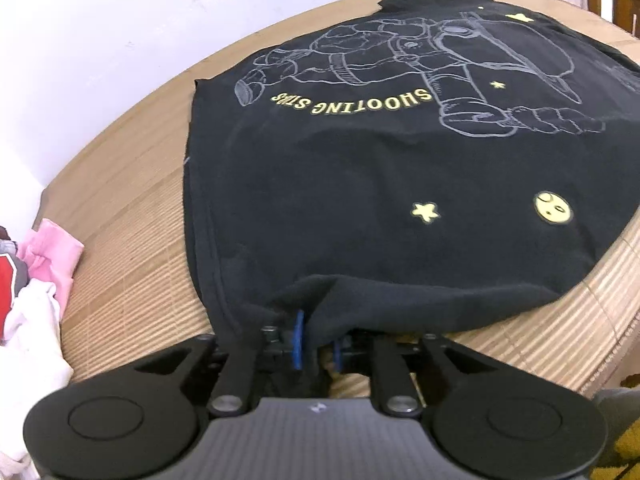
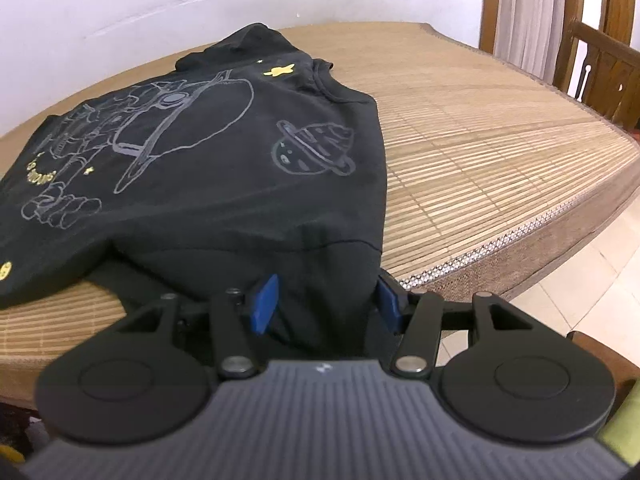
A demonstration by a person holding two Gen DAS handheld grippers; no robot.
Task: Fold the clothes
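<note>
A black T-shirt (image 1: 360, 184) with a grey astronaut print and yellow "SHOOTING STARS" lettering lies spread on the bamboo-mat table (image 1: 132, 248). Its near edge is bunched up at my left gripper (image 1: 318, 344). The blue pads (image 1: 298, 338) stand a little apart with a fold of the cloth hanging between them, not squeezed. In the right wrist view the same shirt (image 2: 224, 184) shows a planet print. My right gripper (image 2: 326, 300) is at the shirt's near right corner. Its blue pads (image 2: 264, 304) stand wide apart, with loose black cloth between them.
A pile of pink, white and red clothes (image 1: 36, 280) lies at the table's left edge. A white wall (image 1: 100, 40) runs behind the table. Bare mat (image 2: 500, 152) stretches right of the shirt. Wooden chairs (image 2: 600, 72) stand beyond the far right edge, above a tiled floor (image 2: 580, 280).
</note>
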